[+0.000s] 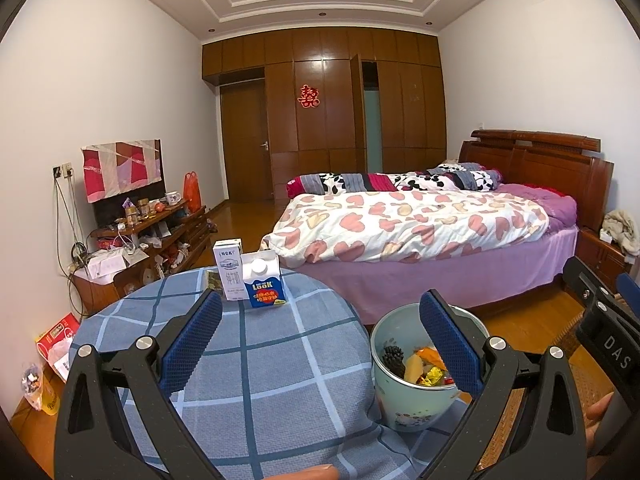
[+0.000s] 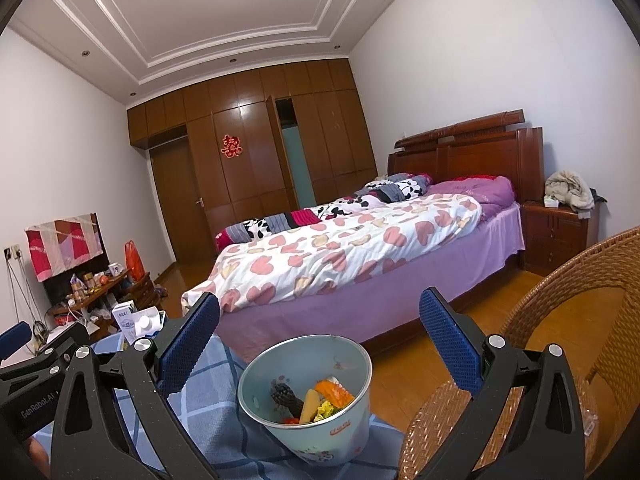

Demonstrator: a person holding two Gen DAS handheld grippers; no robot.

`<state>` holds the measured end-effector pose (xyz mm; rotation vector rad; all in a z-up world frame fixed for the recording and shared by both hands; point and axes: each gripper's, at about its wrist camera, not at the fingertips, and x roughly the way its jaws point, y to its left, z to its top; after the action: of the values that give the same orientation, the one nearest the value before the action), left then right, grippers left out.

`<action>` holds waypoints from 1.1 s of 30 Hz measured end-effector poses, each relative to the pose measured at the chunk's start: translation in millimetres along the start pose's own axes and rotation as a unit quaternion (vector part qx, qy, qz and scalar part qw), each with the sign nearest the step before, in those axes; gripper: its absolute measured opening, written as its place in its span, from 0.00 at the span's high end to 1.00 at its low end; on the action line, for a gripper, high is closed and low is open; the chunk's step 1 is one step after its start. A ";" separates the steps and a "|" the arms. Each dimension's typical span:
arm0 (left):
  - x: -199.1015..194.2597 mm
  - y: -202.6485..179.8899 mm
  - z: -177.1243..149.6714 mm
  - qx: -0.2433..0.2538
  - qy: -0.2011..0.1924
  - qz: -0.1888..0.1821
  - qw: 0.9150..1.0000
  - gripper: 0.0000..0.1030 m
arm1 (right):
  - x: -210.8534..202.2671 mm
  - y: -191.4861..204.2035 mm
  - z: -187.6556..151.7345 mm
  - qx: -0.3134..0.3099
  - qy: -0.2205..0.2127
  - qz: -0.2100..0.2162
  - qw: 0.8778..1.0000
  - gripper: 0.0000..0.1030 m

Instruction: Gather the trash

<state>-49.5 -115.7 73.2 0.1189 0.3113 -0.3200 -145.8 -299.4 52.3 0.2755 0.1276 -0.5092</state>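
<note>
On the round table with a blue plaid cloth [image 1: 248, 360] stand a white milk carton [image 1: 229, 270] and a blue-and-white "LOOK" carton [image 1: 264, 282] at the far edge, with a small dark packet [image 1: 211, 280] beside them. A pale green bin [image 1: 408, 412] at the table's right edge holds a dark cone-like piece, yellow and orange scraps and gold foil. My left gripper [image 1: 320, 304] is open and empty over the cloth, short of the cartons. My right gripper [image 2: 319, 304] is open and empty just above the bin [image 2: 340, 436]. The cartons [image 2: 134, 322] show far left in the right wrist view.
A wicker chair [image 2: 560, 340] stands right of the table. Beyond it is a bed with a heart-print quilt [image 1: 408, 224] and a wooden nightstand [image 2: 556, 232]. A cluttered TV stand [image 1: 152, 232] lines the left wall. Bags and a red packet [image 1: 56, 340] lie on the floor at left.
</note>
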 end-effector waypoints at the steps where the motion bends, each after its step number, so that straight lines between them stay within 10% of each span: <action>1: -0.1 0.2 -0.2 0.000 0.001 0.000 1.000 0.06 | -0.3 0.8 0.1 0.000 0.000 0.000 1.000 0.05; 33: 0.1 2.2 4.4 -0.001 -0.002 0.002 1.000 0.06 | 0.2 -0.7 -0.8 0.002 0.003 0.000 1.000 0.05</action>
<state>-47.4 -114.4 77.5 0.1177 0.3076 -0.3164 -146.0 -299.9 51.3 0.2805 0.1318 -0.5085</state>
